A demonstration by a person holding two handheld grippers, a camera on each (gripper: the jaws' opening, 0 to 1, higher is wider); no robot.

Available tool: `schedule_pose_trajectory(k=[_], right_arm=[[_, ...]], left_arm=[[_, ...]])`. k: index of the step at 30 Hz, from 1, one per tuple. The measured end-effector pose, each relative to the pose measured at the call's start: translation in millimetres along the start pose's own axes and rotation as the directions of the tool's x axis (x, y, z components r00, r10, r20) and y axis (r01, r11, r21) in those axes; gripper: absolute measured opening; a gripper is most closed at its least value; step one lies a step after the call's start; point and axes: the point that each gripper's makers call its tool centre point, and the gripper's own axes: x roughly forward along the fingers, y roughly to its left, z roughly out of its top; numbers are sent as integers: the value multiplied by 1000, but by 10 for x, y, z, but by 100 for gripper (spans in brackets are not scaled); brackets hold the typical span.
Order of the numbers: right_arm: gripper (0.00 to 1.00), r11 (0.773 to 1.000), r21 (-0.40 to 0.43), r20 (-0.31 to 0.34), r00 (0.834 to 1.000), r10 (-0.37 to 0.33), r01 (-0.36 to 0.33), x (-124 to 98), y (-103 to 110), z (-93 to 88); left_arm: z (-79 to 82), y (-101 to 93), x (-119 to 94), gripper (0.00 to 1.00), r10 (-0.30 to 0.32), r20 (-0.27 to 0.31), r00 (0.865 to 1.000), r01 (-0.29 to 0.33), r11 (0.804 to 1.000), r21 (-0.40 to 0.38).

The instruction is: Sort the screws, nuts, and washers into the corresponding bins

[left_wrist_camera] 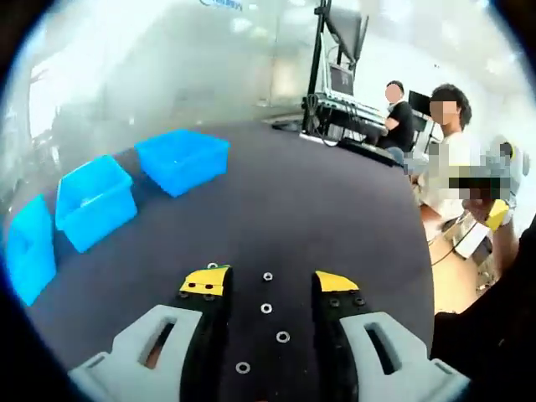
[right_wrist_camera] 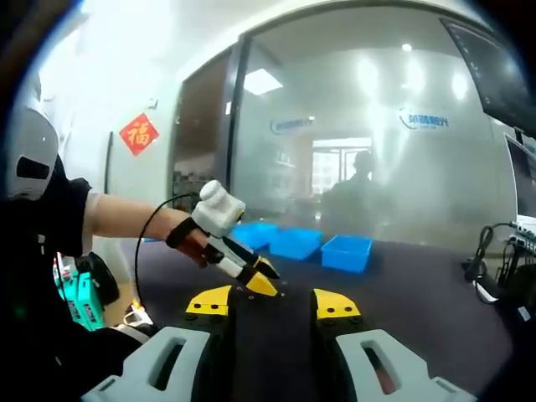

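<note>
Steel washers (left_wrist_camera: 266, 308) small, slippery, pinch rims | left tool (left_wrist_camera: 270, 285) open, empty, bins (left_wrist_camera: 182, 160) 10 o'clock | right tool (right_wrist_camera: 272, 300) open, empty

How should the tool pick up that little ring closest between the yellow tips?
The washer lies flat on the dark table, so its faces offer no grip. I'd bring the left tool straight down from above, one tip either side, and pinch across its outer rim. The tips are already open and straddle it. Other washers lie close in the same row, so aim carefully.
</note>
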Motion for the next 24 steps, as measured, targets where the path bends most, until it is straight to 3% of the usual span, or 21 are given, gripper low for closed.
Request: schedule_pose_trajectory(k=[4,8,24], right_arm=[[31,1000,1,-3,1000,-1,1,-2,-6,-15],[31,1000,4,-3,1000,1,-1,-5,2,-21],[31,1000,6,1,1000,4,-4,-21,8,-6]], left_arm=[[-31,-10,58,34,6,-16,1000,-6,1000,25],[-21,-1,79,26,14,-17,1000,-13,999,37],[-102,52,161,23,31,-46,998,-29,999,42]])
